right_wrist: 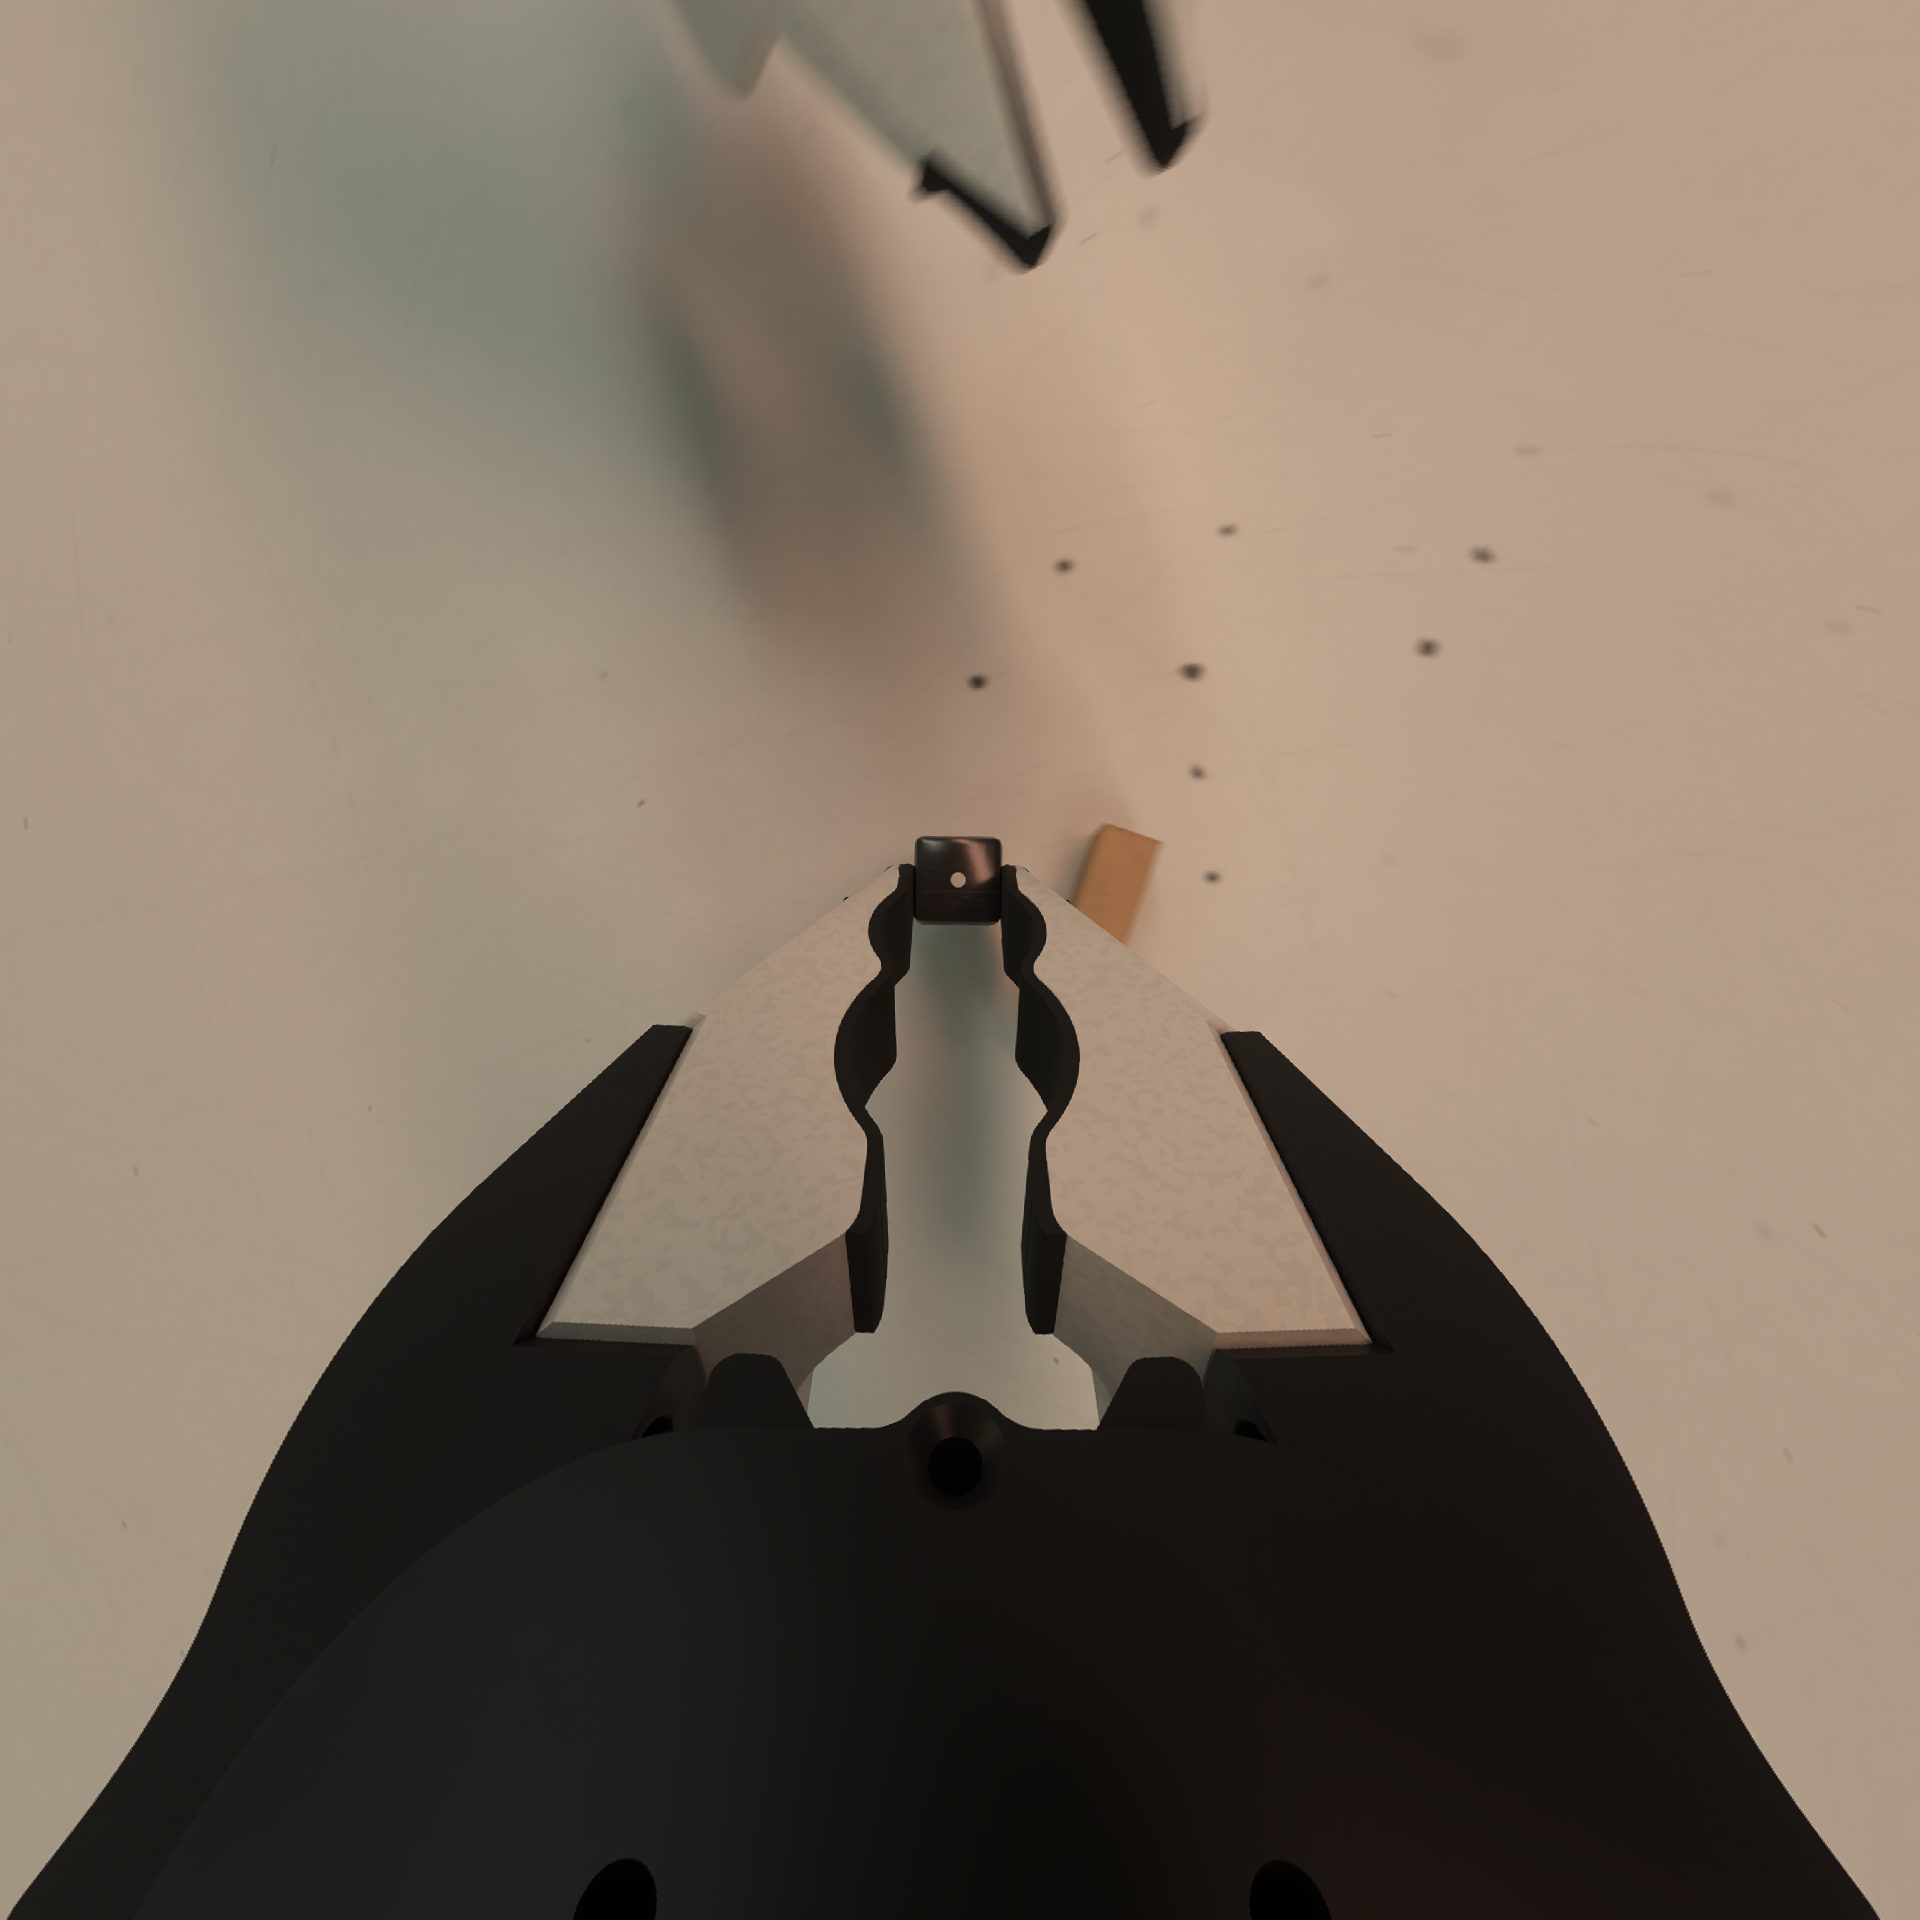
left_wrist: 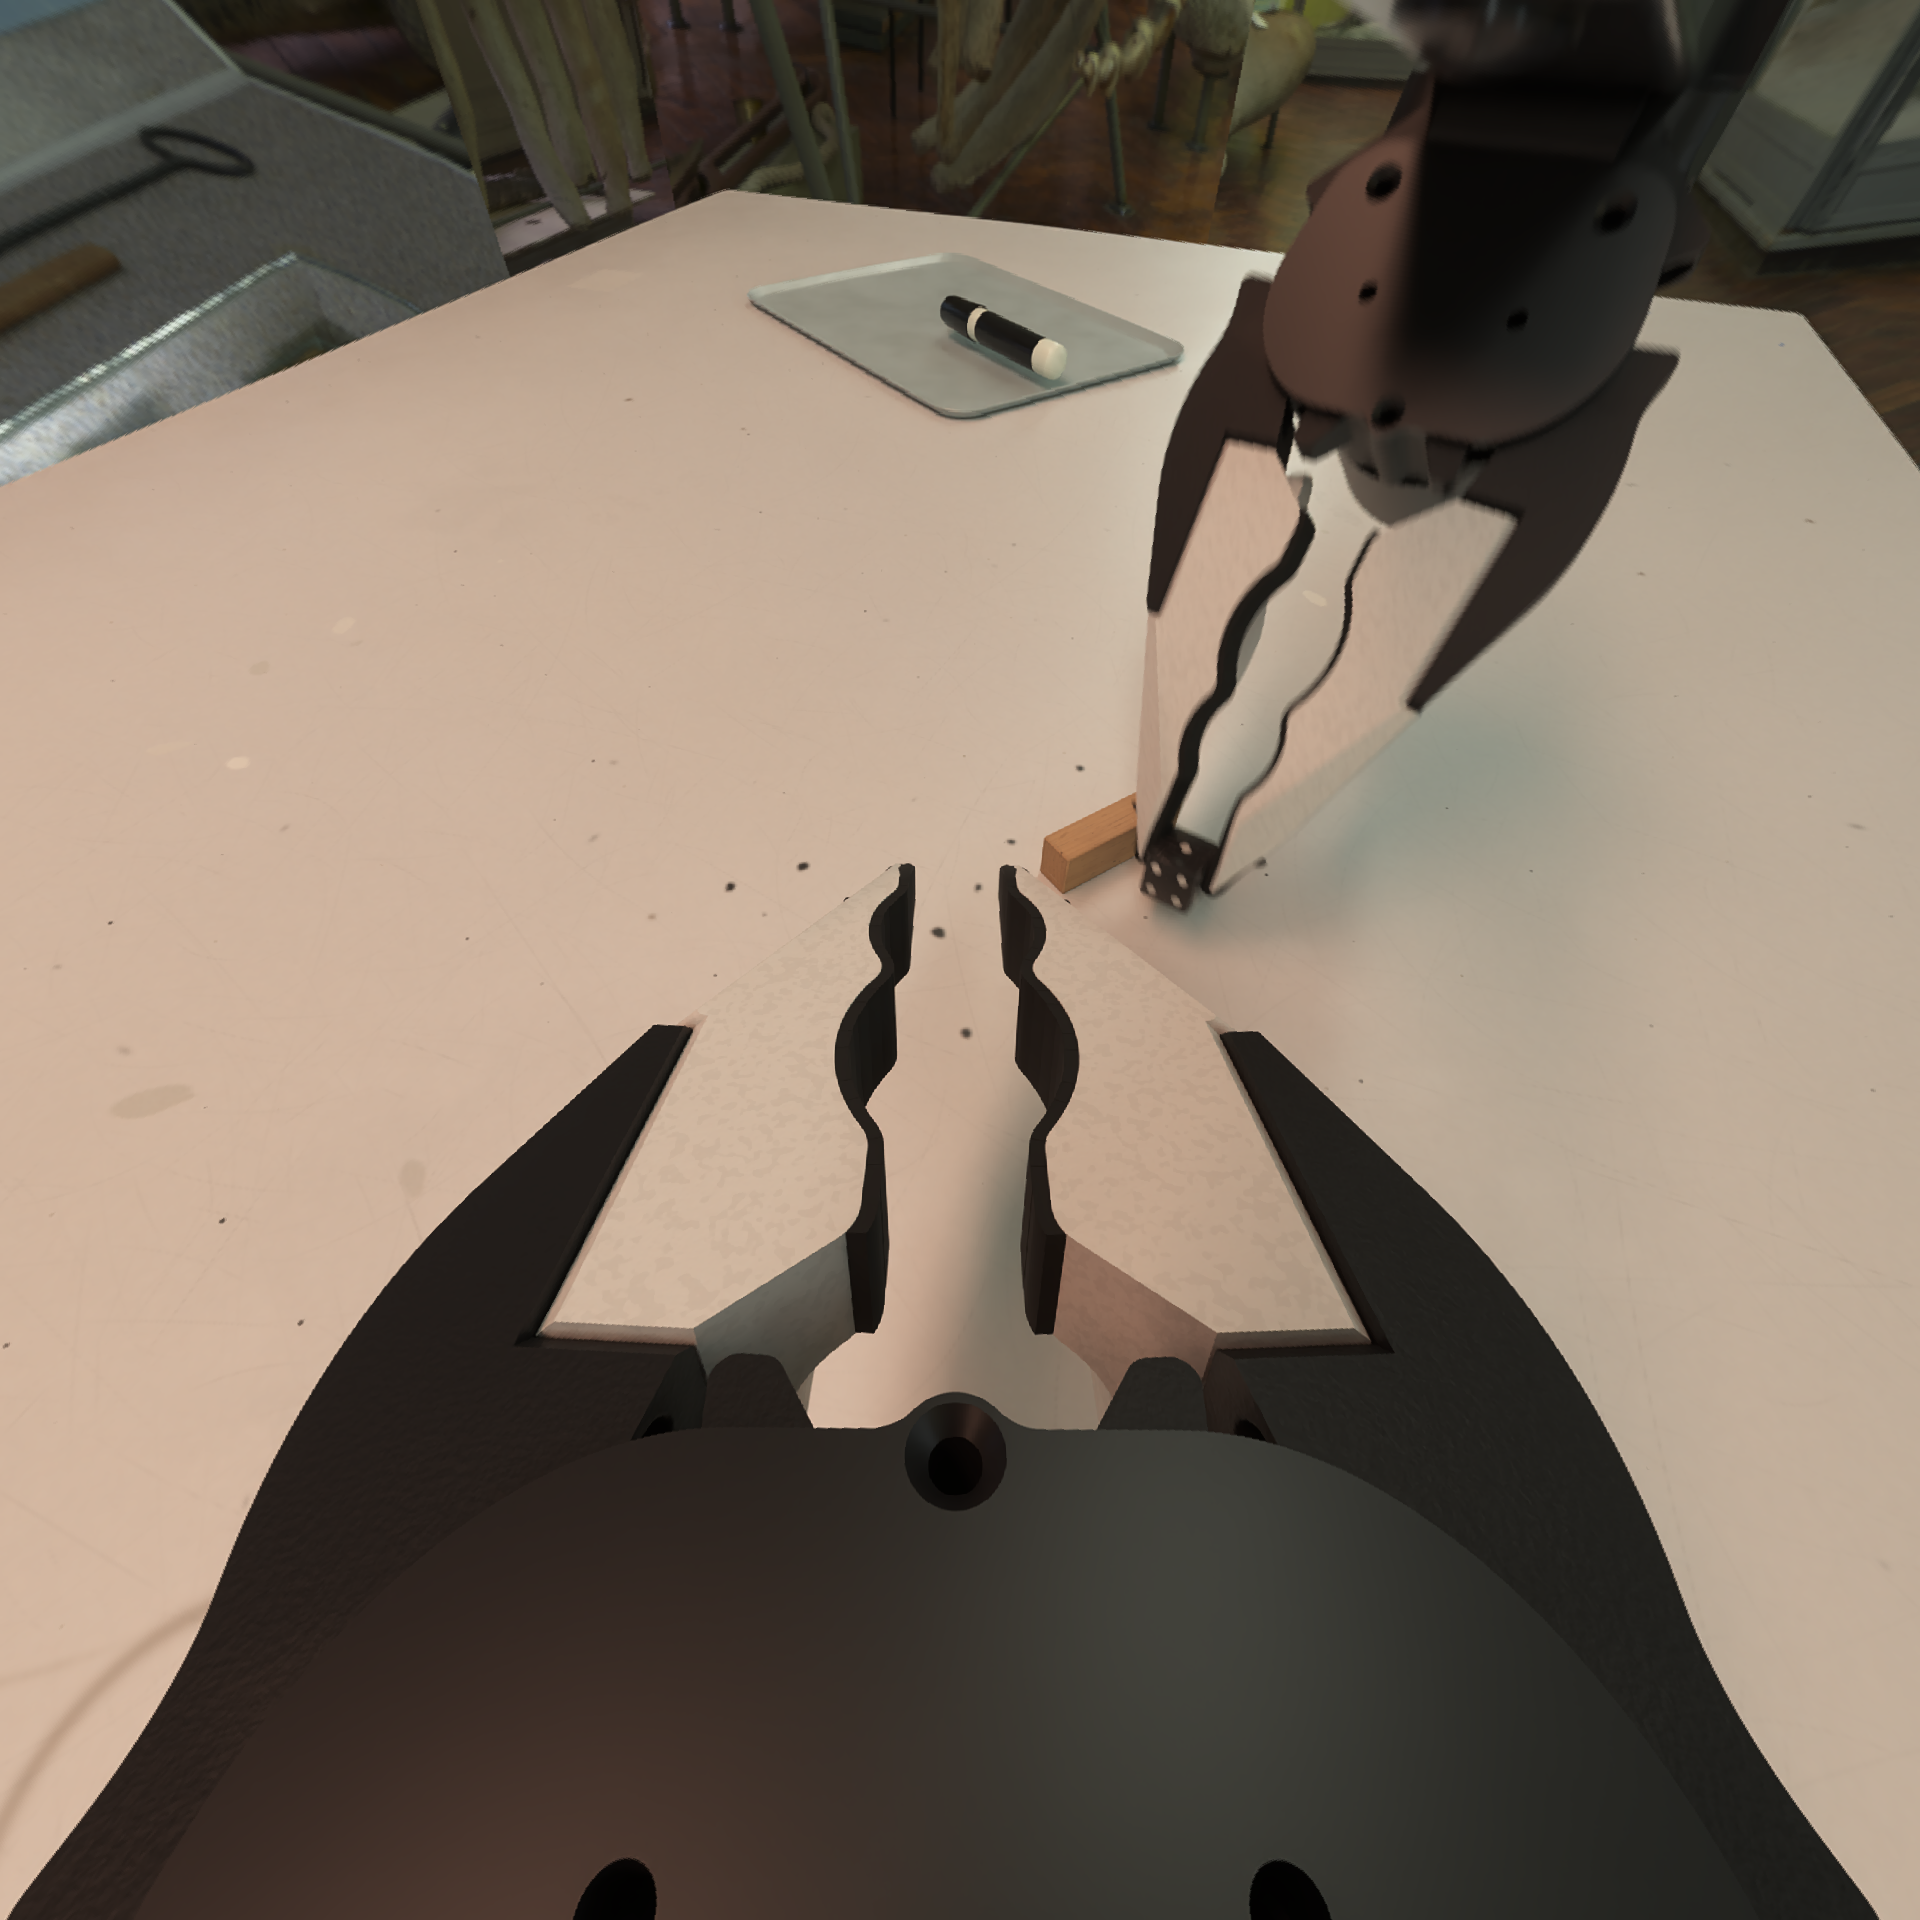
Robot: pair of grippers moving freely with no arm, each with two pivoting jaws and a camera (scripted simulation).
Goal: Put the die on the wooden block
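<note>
Crowding the die (left_wrist: pixel 1172 883): wooden block (left_wrist: pixel 1086 850) just beside.

Ahead of the left claw (left_wrist: pixel 957 883), the pale pinkish bench (left_wrist: pixel 520 727), freckled with small dark specks, runs to a far edge, and past that edge stand tall bone-coloured shapes on thin stands over a dark brown floor (left_wrist: pixel 1143 197). Off to the claw's upper left sits a grey slanted case (left_wrist: pixel 208 208), and at the far upper right a glass-fronted cabinet (left_wrist: pixel 1829 145). Soft light leaves blurred greenish shadows on the bench.
</note>
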